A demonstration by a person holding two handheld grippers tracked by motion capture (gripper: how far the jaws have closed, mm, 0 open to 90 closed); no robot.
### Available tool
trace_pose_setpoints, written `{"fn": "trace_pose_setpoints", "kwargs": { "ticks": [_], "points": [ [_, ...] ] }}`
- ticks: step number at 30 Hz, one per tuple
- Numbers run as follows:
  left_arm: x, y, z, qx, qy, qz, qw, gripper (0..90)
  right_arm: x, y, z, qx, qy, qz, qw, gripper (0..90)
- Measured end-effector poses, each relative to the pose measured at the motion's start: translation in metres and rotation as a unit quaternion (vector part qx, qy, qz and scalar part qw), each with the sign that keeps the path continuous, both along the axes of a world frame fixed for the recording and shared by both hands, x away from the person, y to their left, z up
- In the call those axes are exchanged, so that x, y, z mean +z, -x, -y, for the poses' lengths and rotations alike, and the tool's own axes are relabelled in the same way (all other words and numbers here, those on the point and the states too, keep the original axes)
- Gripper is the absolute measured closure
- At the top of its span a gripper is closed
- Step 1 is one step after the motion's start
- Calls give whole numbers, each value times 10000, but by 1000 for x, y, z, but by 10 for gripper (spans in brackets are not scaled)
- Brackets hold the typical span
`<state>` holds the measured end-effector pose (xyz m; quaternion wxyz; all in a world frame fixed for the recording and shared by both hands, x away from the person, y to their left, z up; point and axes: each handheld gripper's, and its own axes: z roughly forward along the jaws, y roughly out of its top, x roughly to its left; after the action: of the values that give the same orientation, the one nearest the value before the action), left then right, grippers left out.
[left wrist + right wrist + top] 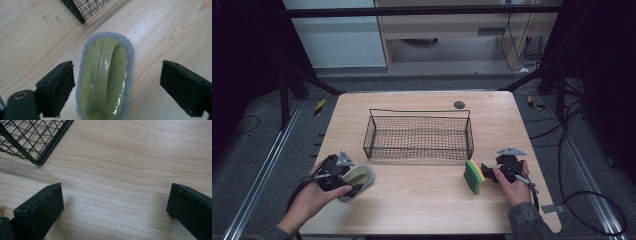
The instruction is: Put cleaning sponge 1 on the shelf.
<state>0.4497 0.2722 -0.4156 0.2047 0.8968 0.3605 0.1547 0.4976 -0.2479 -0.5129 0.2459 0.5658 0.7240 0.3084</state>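
High view: the left gripper [354, 182] is seen at the near left of the table [422, 210], over a green scrubber with a grey pad [358, 181]. From the left gripper view, the scrubber [106, 77] is found lying on the wood between the spread jaws, closer to the left jaw, untouched by either. The right gripper [484, 172] is held with its jaws wide apart over bare wood; a green and yellow sponge [474, 176] stands just ahead of it. A wire basket [419, 135] sits beyond both grippers.
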Motion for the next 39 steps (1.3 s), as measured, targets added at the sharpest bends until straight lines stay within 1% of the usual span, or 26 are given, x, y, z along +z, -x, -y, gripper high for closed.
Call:
{"fn": "trace_pose_setpoints", "kwargs": {
  "ticks": [1,2,3,4,6,7,9,11,14,15,17,18,20,21,22,23,24,25,27,31,33,37,39],
  "points": [
    [0,0,0,0,0,0,10000,138,0,0,0,0,0,0,10000,8],
    [-1,-1,-1,-20,-66,-75,9999,159,0,0,0,1,1,1,10000,8],
    [-1,-1,-1,-20,-66,-75,9999,177,0,0,0,1,1,1,10000,8],
    [-2,-2,-2,-25,-89,-119,9999,205,0,0,0,3,-1,2,10000,8],
    [-2,-2,-2,-58,-127,-170,9998,221,0,0,0,4,0,3,10000,8],
    [-3,-3,-2,-91,-153,-202,9996,258,0,0,0,3,0,3,10000,8],
    [-4,-4,-2,-130,-198,-282,9993,274,0,0,0,0,-1,-1,10000,8],
    [-6,-6,-2,-91,-263,-331,9991,307,0,0,0,4,0,3,10000,8],
    [-11,-14,-6,-50,-342,-468,9983,357,0,0,0,0,0,0,10000,8],
    [-11,-14,-6,-50,-342,-468,9983,373,0,0,0,0,0,0,10000,8],
    [-14,-19,-8,-38,-340,-544,9979,390,0,0,0,0,1,0,10000,8],
    [-16,-23,-9,-65,-349,-625,9974,420,0,0,0,0,0,0,10000,8],
    [-17,-25,-10,-64,-380,-630,9973,437,0,0,0,1,1,0,10000,8],
    [-18,-27,-10,-76,-411,-653,9970,473,0,0,0,1,0,0,10000,8],
    [-18,-29,-11,-87,-418,-672,9968,473,0,0,0,1,0,0,10000,8],
    [-18,-30,-11,-110,-401,-719,9965,486,0,0,0,1,0,0,10000,8],
    [-19,-32,-11,-170,-399,-784,9960,517,0,0,0,2,0,-1,10000,8],
    [-19,-32,-11,-170,-399,-784,9960,523,0,0,0,2,0,-1,10000,8],
    [-21,-33,-10,-226,-466,-828,9952,534,0,0,0,3,1,0,10000,8],
    [-23,-36,-9,-247,-456,-884,9947,543,0,0,0,3,1,-1,10000,8],
    [-23,-37,-6,-276,-493,-905,9943,553,0,0,0,2,0,-1,10000,8],
    [-22,-39,-6,-278,-497,-894,9944,589,0,0,0,4,2,1,10000,7],
    [-22,-41,-6,-291,-444,-958,9940,630,0,0,0,4,2,0,10000,7]
  ]
}}
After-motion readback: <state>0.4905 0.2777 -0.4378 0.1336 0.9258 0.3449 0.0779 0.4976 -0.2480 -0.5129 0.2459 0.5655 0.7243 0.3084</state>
